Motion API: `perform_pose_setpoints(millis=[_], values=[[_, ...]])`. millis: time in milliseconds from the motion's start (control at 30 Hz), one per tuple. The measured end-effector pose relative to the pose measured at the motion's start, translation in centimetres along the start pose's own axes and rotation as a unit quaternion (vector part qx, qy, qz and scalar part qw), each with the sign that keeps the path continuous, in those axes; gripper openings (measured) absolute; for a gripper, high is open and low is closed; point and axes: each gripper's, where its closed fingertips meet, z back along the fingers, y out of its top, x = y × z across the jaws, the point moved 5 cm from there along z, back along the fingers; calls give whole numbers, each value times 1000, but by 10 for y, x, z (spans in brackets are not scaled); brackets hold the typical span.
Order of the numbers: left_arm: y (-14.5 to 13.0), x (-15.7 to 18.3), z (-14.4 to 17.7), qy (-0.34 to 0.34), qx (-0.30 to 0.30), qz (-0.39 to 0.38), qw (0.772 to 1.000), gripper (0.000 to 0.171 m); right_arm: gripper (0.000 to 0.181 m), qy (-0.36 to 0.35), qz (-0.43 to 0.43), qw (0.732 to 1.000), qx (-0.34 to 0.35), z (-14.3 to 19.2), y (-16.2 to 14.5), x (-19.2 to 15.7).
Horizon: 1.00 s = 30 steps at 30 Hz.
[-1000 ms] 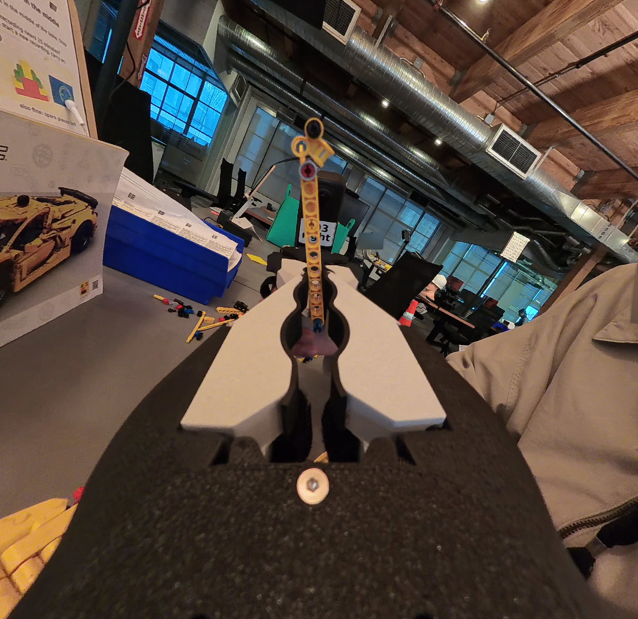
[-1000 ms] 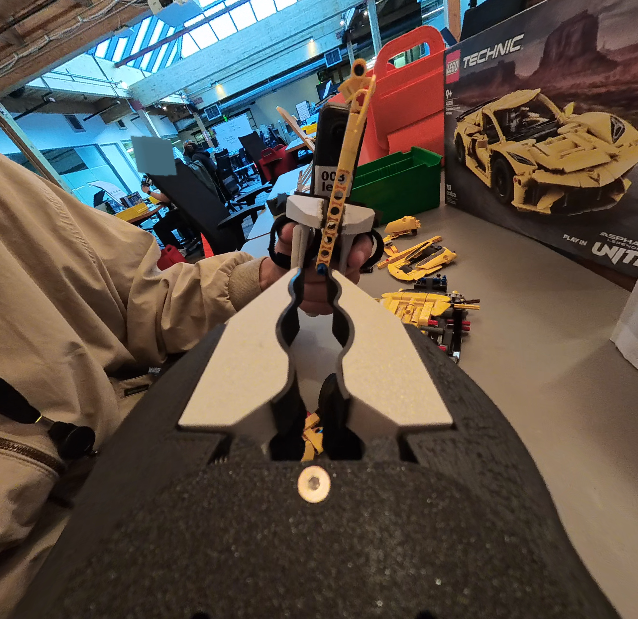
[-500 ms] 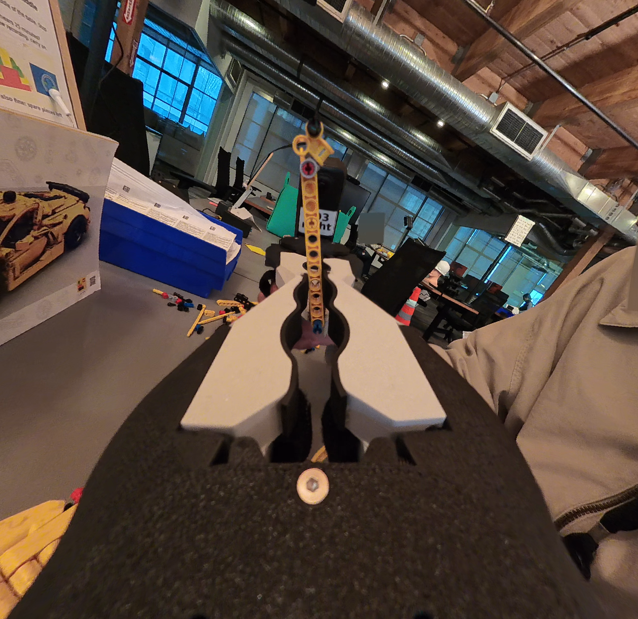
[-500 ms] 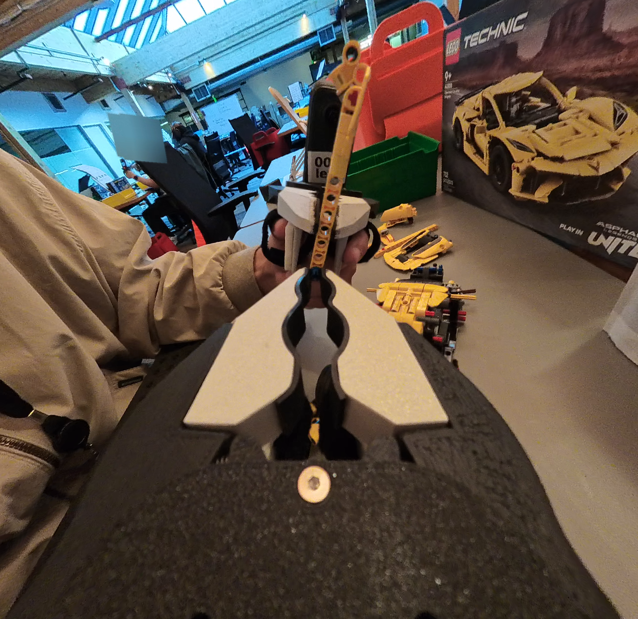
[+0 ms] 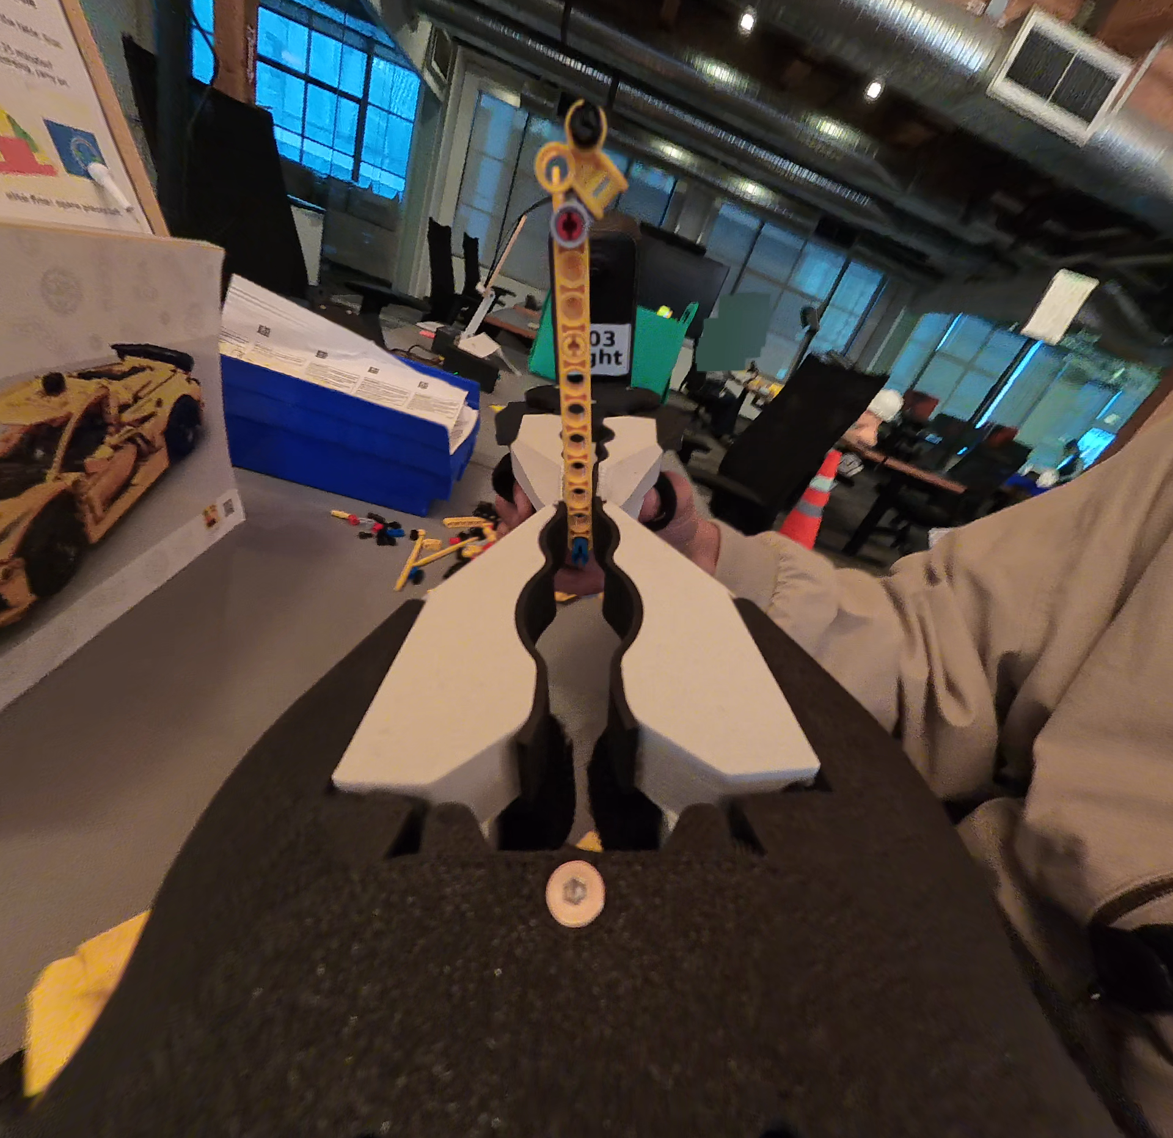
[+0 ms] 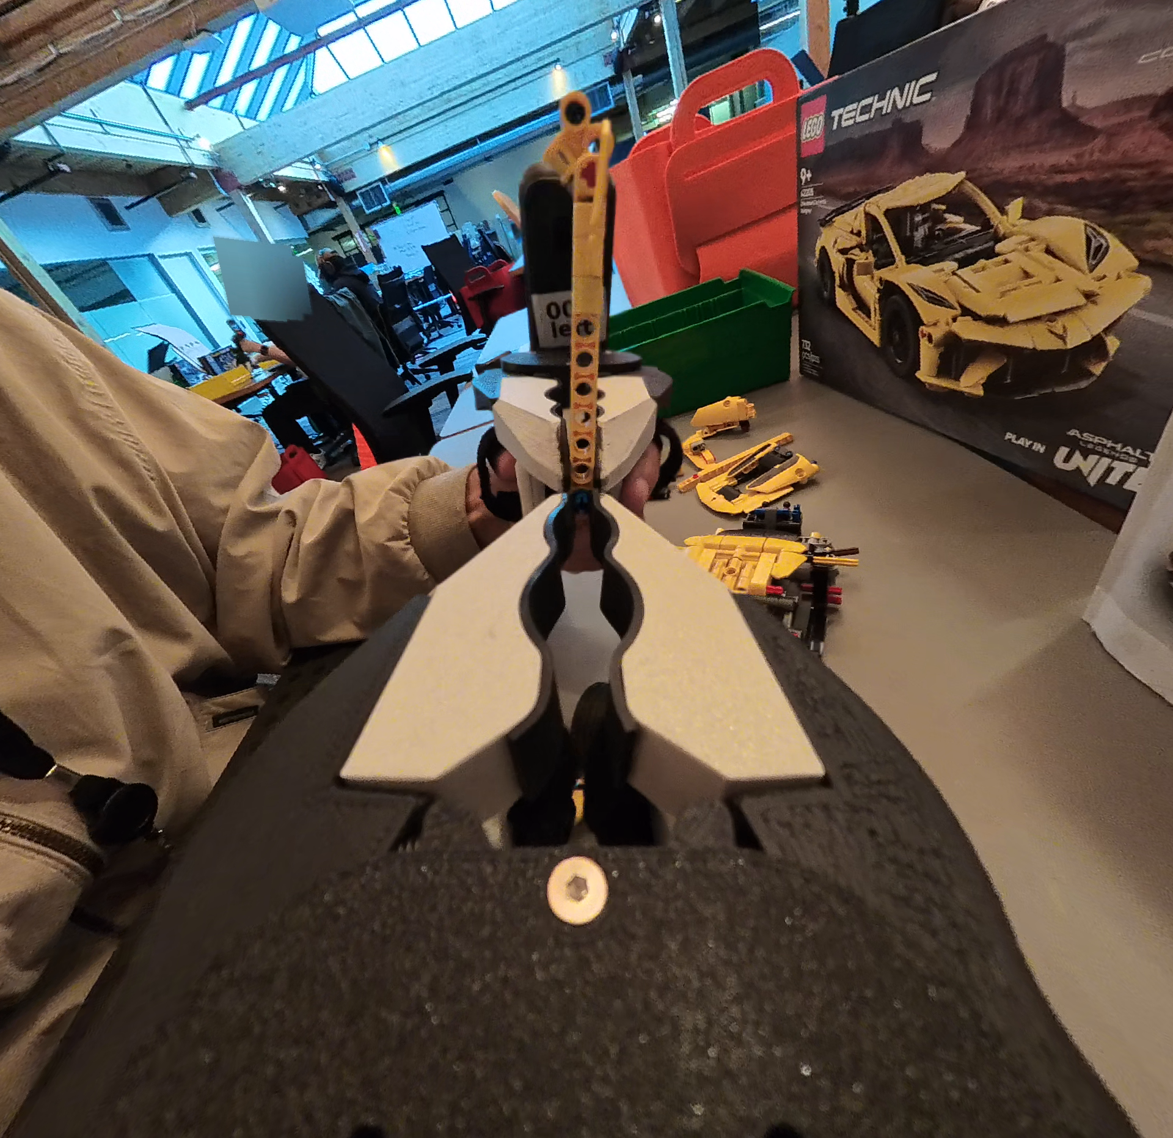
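Observation:
A long yellow beam (image 5: pixel 574 371) with a row of holes stands upright between my two grippers, which face each other. It carries a yellow connector and a red-centred pin at its top, and a blue pin (image 6: pixel 579 503) at its lower end. My left gripper (image 5: pixel 577 523) is shut on the beam's lower part; it also shows farther off in the right wrist view (image 6: pixel 574 447). My right gripper (image 6: pixel 580 505) is closed around the blue pin. It shows behind the beam in the left wrist view (image 5: pixel 587 466). A hand and beige sleeve hold each gripper.
On the grey table lie yellow car sub-assemblies (image 6: pixel 755 561) and loose small parts (image 5: pixel 419 536). A green bin (image 6: pixel 704 339), an orange case (image 6: pixel 704 199), the set's box (image 6: pixel 990 263) and a blue bin (image 5: pixel 343 428) with paper on top stand around. Left and right tips are no more than a few centimetres apart.
The right gripper's fingertips have closed in on the beam's lower end, around the blue pin. The beam sits less deep between the left fingers. Both views have tilted slightly.

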Motion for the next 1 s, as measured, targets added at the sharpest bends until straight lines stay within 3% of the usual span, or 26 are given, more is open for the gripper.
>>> perform_pose_setpoints(millis=[133,200,300,333,400,500,533,700,733,800,833,900,1000], values=[[1,1,13,16,-37,-57,998,5,3,-1,-9,1000,20,15,3,7],[10,-3,39,33,-34,-63,997,5,2,-16,-19,994,110,65,23,15],[22,-6,60,38,-13,-45,998,6,2,-56,-11,993,104,107,24,20],[22,-8,59,44,-11,-42,998,6,2,-70,-21,995,71,112,19,22],[15,-6,48,27,-20,-24,999,6,2,-207,-20,976,-57,130,-4,44],[8,-11,29,40,-19,-9,999,6,3,-376,-58,893,-241,178,-48,67],[6,-13,25,39,-15,3,999,6,3,-396,-71,875,-270,190,-58,66],[7,-10,21,-33,41,71,996,6,3,-381,-150,844,-346,217,-92,52],[10,-8,22,-51,58,84,994,6,4,-377,-154,845,-345,218,-96,53],[16,-4,25,-80,86,100,988,6,24,-394,-152,846,-325,217,-95,63],[18,-2,26,-95,97,105,985,6,28,-389,-138,863,-291,207,-86,70],[21,2,28,-120,114,112,980,6,29,-331,-72,923,-184,167,-56,78],[20,5,26,-133,110,114,978,6,32,-180,-28,983,-9,95,-8,60]])
